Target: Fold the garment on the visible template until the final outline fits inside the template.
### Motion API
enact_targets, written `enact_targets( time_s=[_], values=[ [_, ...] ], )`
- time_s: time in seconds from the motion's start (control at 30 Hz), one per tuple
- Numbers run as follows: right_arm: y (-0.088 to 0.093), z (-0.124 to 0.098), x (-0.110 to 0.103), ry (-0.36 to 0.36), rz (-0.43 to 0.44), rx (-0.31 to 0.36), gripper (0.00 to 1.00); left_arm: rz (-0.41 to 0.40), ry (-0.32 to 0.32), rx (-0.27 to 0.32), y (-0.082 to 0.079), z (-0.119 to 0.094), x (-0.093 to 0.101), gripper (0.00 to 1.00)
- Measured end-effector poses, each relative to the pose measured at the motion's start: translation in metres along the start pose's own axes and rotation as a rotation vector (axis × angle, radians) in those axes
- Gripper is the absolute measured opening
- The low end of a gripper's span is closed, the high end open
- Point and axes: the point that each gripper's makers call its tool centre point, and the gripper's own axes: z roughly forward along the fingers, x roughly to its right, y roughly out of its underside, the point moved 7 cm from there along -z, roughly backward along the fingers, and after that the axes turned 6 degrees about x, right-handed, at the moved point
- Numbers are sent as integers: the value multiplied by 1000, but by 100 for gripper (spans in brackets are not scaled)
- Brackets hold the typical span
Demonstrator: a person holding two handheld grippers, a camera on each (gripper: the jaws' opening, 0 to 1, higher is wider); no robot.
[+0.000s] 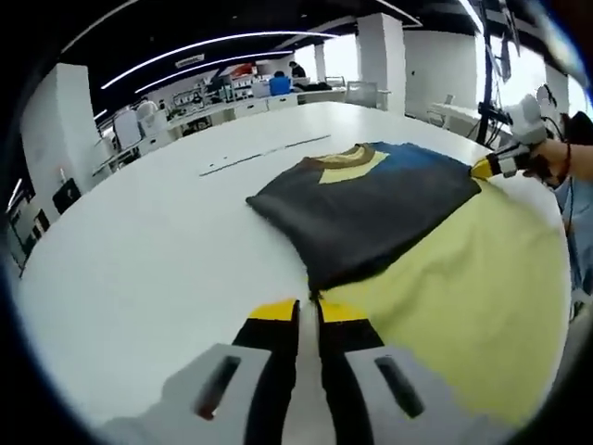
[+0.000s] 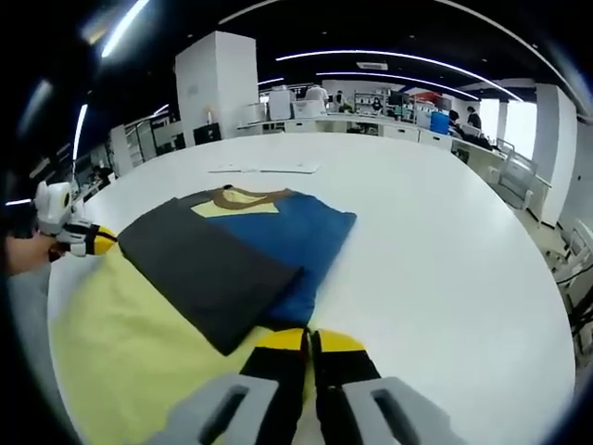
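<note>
Table: wide white table (image 1: 139, 269), smooth and matte, with a rounded far edge.
Template: pale yellow sheet (image 1: 482, 278) lying flat on the table, soft-looking and uncreased; in the right gripper view it spreads to the lower left (image 2: 120, 362).
Garment: folded shirt (image 1: 371, 209) lying partly on the template and partly on the bare table. A dark grey panel is folded over a blue body, with a brown collar and a yellow patch at the neck. In the right gripper view (image 2: 241, 250) the grey flap forms a neat slanted rectangle.
Left gripper: left gripper (image 1: 309, 311), black jaws with yellow tips, pressed together at the near corner of the grey fold; whether cloth is pinched between them cannot be told.
Right gripper: right gripper (image 2: 310, 341), jaws closed side by side at the garment's near edge where blue meets grey; grip on cloth cannot be told.
Papers: thin white strips (image 1: 264, 155) beyond the garment.
</note>
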Motion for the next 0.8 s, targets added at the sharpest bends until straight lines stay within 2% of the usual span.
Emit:
enact_targets(
  time_s=[0.27, 0.47, 0.53, 0.6, 0.67, 0.73, 0.8],
  values=[
    [0, 1, 0, -2, -2, -1, 0, -88, 8, 24, 1, 8, 2, 5],
    [0, 1, 0, -1, -15, -2, 0, -75, 20, 32, -1, 13, 9, 0],
    [0, 1, -1, 0, -23, -2, 0, -12, 17, 14, -2, 12, 9, 0],
    [0, 1, 0, 3, -24, -2, 0, 54, -45, -13, -3, 10, 2, 0],
    [1, 1, 0, 8, -20, -3, 0, 132, -69, -37, -5, 9, -3, 0],
    [1, 1, -1, 12, -22, -5, 0, 143, -65, -42, -5, 9, -1, 0],
    [1, 0, -1, 15, -25, -8, 0, 197, -89, -56, -6, 9, -2, 0]
  ],
)
